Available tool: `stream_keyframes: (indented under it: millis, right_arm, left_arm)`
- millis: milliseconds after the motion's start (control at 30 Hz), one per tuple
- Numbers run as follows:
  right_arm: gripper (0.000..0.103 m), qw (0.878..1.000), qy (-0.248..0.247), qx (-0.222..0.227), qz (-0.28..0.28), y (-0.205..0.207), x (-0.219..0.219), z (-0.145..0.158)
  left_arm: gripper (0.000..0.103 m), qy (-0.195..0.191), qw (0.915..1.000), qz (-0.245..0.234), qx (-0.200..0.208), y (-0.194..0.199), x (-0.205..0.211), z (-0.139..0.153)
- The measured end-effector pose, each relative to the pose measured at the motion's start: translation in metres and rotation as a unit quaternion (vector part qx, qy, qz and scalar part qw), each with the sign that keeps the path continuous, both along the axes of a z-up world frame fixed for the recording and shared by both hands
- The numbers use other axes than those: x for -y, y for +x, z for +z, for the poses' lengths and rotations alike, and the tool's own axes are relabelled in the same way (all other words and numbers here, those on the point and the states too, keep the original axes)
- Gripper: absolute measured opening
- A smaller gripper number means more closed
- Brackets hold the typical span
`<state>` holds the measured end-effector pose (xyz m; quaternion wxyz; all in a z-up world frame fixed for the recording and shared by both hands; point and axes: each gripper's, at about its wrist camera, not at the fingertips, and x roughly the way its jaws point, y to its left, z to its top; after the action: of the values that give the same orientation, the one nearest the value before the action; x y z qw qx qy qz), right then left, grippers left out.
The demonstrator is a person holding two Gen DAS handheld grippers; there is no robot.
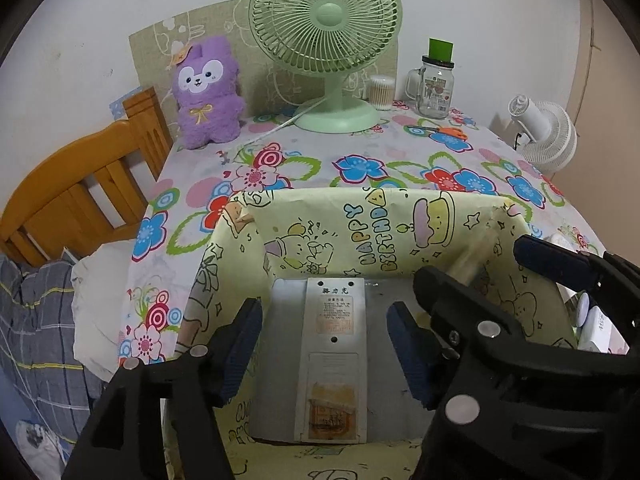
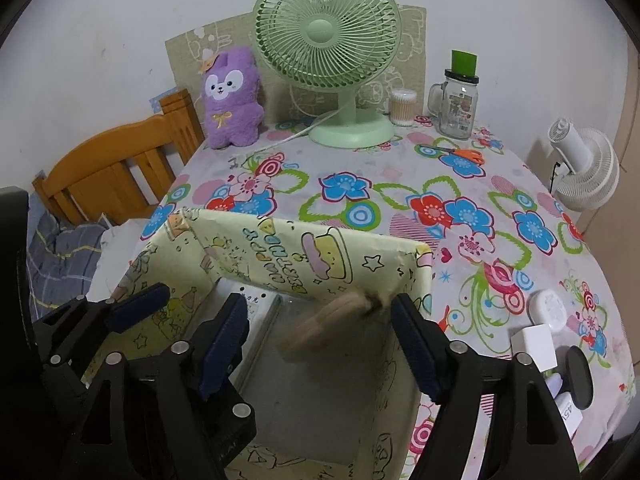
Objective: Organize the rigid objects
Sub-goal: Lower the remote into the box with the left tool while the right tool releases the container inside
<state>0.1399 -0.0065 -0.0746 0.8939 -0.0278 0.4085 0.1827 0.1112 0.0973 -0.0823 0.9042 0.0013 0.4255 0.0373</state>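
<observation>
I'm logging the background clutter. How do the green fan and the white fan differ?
The green fan stands upright on its round base on the table, cage facing the camera; the white fan sits off the table's right edge, by the wall, cage turned away so its motor housing shows. The green fan looks larger, the white fan smaller. The green fan's cord trails across the table; the white fan's runs down at its back. Both have round ribbed cages.

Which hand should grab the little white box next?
Right. The right gripper is open, and the white box lies just to its right, outside the paper box. The left gripper is farther away.
</observation>
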Motion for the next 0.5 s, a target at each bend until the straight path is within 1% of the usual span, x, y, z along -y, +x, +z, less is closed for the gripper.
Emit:
stream_keyframes:
  millis: [267,367,433,500]
  right_arm:
    - [0.082,1.0,0.019,-0.003,0.006,-0.007,0.005,0.006]
    - [0.086,1.0,0.021,0.006,0.006,-0.012,0.009,0.012]
    - [0.092,1.0,0.019,0.013,-0.001,-0.016,0.013,0.017]
    - [0.093,1.0,0.022,0.017,-0.003,-0.018,0.017,0.019]
  left_arm:
    - [0.078,0.004,0.9999,0.002,0.011,-0.009,0.003,0.01]
    - [0.08,0.004,0.9998,0.002,0.017,-0.013,0.006,0.015]
    - [0.081,0.006,0.9997,0.002,0.022,-0.016,0.009,0.019]
    - [0.082,0.008,0.9996,0.0,0.025,-0.018,0.013,0.023]
